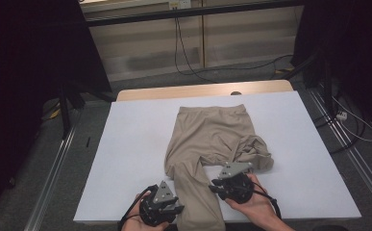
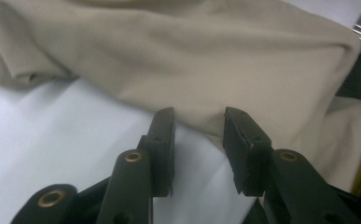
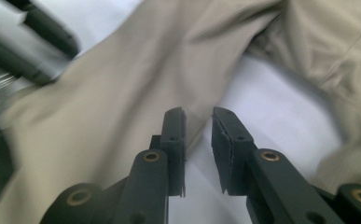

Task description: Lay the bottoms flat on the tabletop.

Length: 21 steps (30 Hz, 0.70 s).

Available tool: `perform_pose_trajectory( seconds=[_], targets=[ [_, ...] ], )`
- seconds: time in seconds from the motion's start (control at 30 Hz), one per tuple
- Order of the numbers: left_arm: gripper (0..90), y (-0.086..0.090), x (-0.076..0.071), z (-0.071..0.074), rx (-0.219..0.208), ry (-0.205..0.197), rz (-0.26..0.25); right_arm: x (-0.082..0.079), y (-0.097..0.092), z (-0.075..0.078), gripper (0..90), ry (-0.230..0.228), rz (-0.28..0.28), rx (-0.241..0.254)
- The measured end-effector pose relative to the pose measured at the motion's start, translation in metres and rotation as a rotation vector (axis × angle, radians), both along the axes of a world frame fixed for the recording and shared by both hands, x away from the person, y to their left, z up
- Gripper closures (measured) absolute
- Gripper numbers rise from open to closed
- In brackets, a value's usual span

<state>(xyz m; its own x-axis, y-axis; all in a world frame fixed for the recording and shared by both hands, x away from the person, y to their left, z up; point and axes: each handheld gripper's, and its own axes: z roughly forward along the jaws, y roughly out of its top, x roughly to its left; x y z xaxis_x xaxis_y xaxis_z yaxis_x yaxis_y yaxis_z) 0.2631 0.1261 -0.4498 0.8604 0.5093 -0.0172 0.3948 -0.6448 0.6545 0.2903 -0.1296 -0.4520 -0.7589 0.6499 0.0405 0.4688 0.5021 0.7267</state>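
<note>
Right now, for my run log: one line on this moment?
left hand-held gripper: open, at trouser leg edge | right hand-held gripper: open, same leg

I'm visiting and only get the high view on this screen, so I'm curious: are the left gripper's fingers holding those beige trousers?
Observer: No. The left gripper is open, its fingers just short of the trousers.
Operator: And the right one?
Observer: The right gripper is open too, at the edge of a trouser leg.
Operator: What's beneath its fingers?
Observer: Partly the bare white table.
</note>
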Motion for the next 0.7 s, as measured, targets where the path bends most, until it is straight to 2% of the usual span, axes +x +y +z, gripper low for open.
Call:
perform_pose_trajectory(
  seconds=[0.07, 0.1, 0.17, 0.23, 0.27, 0.37, 0.4, 0.5, 0.57, 0.7],
  targets=[
    [64.3, -0.005, 0.002, -0.001, 0.004, -0.011, -0.015, 0.009, 0.002, -0.005, 68.7, 0.008, -0.013, 0.001],
    [66.0, -0.008, 0.002, -0.001, -0.008, -0.004, -0.014, 0.011, 0.003, -0.008, 69.3, 0.021, -0.007, 0.007],
    [72.6, -0.010, 0.002, -0.001, -0.024, 0.017, -0.029, 0.008, 0.002, -0.009, 76.4, 0.021, -0.008, 0.022],
    [86.0, -0.009, -0.001, -0.001, -0.021, 0.032, -0.039, 0.002, 0.001, -0.009, 89.3, 0.033, 0.016, 0.033],
    [89.7, -0.010, -0.003, 0.001, -0.010, 0.034, -0.033, -0.001, 0.002, -0.009, 90.0, 0.026, 0.022, 0.027],
    [90.0, -0.005, -0.008, 0.004, 0.007, 0.064, -0.023, -0.007, 0.004, -0.007, 90.0, 0.013, 0.036, -0.003],
    [90.0, -0.002, -0.011, 0.004, -0.002, 0.068, -0.018, -0.009, 0.003, -0.006, 90.0, 0.014, 0.039, -0.006],
    [90.0, 0.013, -0.020, 0.006, 0.009, 0.102, -0.014, -0.018, -0.001, -0.004, 90.0, 0.030, 0.056, -0.010],
    [90.0, 0.020, -0.026, 0.008, 0.006, 0.108, -0.012, -0.025, -0.004, -0.003, 90.0, 0.038, 0.064, -0.017],
    [88.7, 0.025, -0.025, 0.013, -0.079, 0.108, -0.018, -0.041, -0.007, -0.002, 90.0, 0.057, 0.082, -0.029]
  ],
)
